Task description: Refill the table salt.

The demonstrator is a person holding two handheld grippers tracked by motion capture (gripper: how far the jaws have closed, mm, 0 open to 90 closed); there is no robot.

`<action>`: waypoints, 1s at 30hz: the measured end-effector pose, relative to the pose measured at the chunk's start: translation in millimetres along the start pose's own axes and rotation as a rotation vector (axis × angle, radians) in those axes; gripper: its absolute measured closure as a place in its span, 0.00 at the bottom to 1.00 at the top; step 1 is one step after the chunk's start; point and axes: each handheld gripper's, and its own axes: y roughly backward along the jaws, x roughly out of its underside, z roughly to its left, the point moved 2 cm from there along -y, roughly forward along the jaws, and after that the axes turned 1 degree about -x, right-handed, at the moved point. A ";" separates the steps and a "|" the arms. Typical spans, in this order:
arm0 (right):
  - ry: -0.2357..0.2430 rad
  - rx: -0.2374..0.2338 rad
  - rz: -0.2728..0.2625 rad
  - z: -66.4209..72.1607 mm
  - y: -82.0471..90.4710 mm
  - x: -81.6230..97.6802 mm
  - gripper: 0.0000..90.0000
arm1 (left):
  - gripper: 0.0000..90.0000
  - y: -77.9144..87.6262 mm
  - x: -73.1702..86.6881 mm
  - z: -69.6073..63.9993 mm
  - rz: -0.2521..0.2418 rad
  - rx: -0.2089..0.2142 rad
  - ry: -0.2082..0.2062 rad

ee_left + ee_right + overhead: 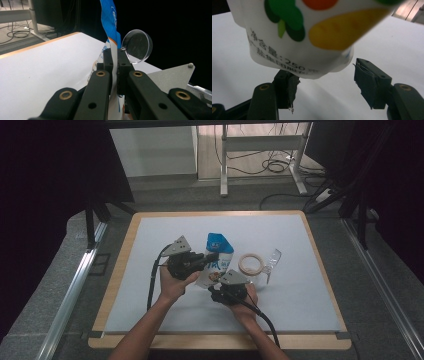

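The left gripper (pixel 210 256) fingers clamp the bag (pixel 216 262) edge above the table (pixel 150 270), while the right gripper (pixel 324 90) fingers stand wide beneath its bottom; next, likely close them on it.

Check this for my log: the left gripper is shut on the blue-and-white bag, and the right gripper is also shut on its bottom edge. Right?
Not quite. The left gripper is indeed shut on the bag, but the right gripper is open: the right gripper view shows its jaws spread wide apart, with the bag's bottom edge hanging just above the gap, not pinched.
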 end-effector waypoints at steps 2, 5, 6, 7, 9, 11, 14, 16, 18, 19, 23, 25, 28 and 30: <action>0.018 -0.014 -0.015 -0.7 0.9 -1.0 0.42 | 1.00 -2.9 -0.7 0.3 0.005 0.004 0.003; 0.061 -0.021 -0.037 1.4 2.2 -2.0 0.44 | 1.00 -6.0 -1.1 1.6 0.010 0.027 0.022; 0.072 -0.018 -0.039 1.4 2.7 -2.2 0.44 | 1.00 -6.0 -1.1 1.6 0.010 0.027 0.022; 0.078 -0.015 -0.041 0.9 3.3 -2.1 0.46 | 1.00 -7.1 -2.0 1.2 0.011 0.022 0.017; 0.076 -0.014 -0.045 0.1 4.0 -1.7 0.47 | 1.00 -7.6 -2.6 1.4 0.011 0.024 0.017; 0.082 -0.013 -0.053 -2.6 7.4 -0.3 0.51 | 1.00 -9.4 -4.0 1.6 0.009 0.029 0.021; 0.084 -0.018 -0.056 -3.5 10.1 1.2 0.52 | 1.00 -11.6 -5.1 0.8 0.015 0.032 0.019; 0.085 -0.020 -0.054 -3.1 11.3 1.7 0.52 | 1.00 -12.6 -5.4 0.8 0.018 0.032 0.018; 0.080 -0.025 -0.054 -1.8 13.6 3.7 0.52 | 1.00 -15.2 -5.5 1.5 0.027 0.033 0.016; 0.080 -0.025 -0.054 -1.8 13.6 3.7 0.52 | 1.00 -15.2 -5.5 1.5 0.027 0.033 0.016; 0.069 -0.038 -0.045 -1.5 15.5 6.7 0.53 | 1.00 -19.3 -4.3 3.2 0.037 0.040 0.019; 0.066 -0.044 -0.039 -1.3 16.1 7.9 0.54 | 1.00 -21.6 -3.4 4.8 0.046 0.051 0.027; 0.070 -0.046 -0.040 0.1 16.5 8.6 0.55 | 1.00 -24.6 -2.7 6.7 0.058 0.052 0.025; 0.070 -0.050 -0.040 1.0 16.4 8.9 0.55 | 1.00 -25.5 -2.7 7.6 0.058 0.057 0.028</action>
